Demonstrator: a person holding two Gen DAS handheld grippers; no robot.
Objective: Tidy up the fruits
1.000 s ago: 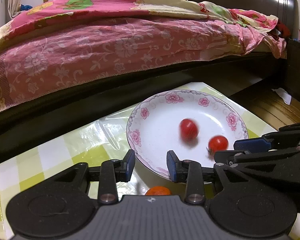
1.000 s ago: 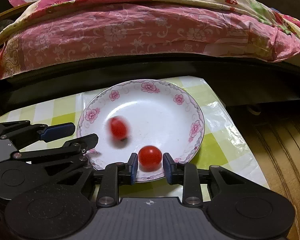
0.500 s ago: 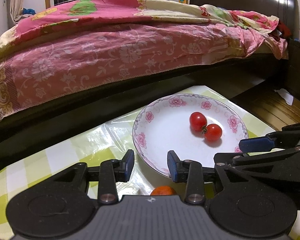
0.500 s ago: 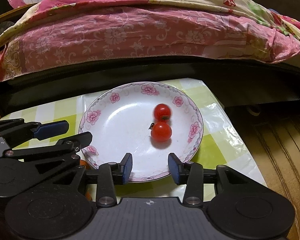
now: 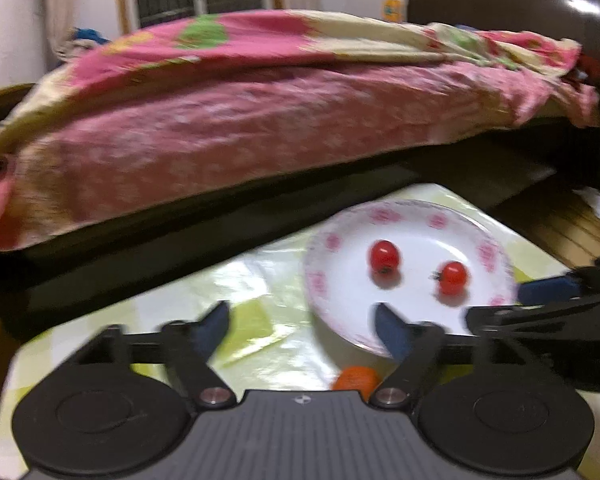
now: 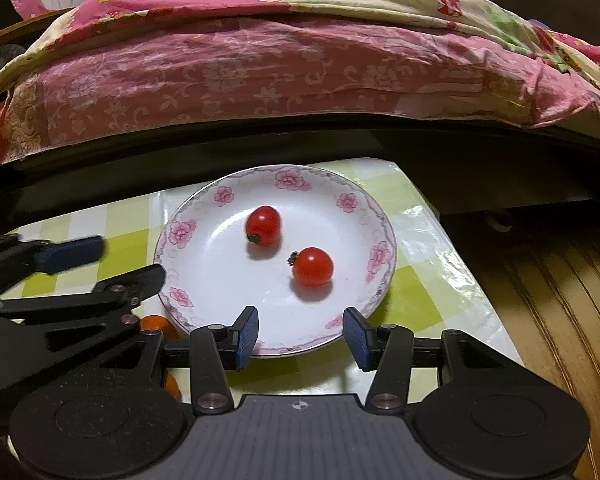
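Red and glossy, two cherry tomatoes lie apart from each other on a white plate [image 6: 364, 216] with a pink floral rim. From the right wrist camera, the nearer tomato [image 6: 313, 267] sits just ahead of the right gripper [image 6: 302, 334], slightly toward its right finger; the farther tomato [image 6: 263, 225] lies beyond it, toward the left finger. Neither fruit touches a finger. The right gripper's blue-padded jaws stand wide apart and hold nothing, their tips over the plate's near rim.

From the left wrist camera, which is motion-blurred, the same plate [image 5: 332, 240] lies ahead and to the right of the left gripper [image 5: 302, 330]. Its jaws also stand wide apart and empty; the right fingertip overlaps the plate's near-left rim, the left fingertip hangs over the tablecloth [image 5: 240, 276]. Both tomatoes, one [image 5: 385, 256] and the other [image 5: 453, 278], lie beyond and right of this gripper.

An orange fruit [image 5: 356, 378] rests on the cloth just outside the plate, close under the left gripper's right finger and partly hidden by the body.

The green-and-white checked cloth carries the plate. Beyond it stands a dark bed frame [image 6: 300, 148] covered by a pink floral quilt [image 6: 260, 60]. Wooden flooring [image 6: 560, 300] lies to the right.
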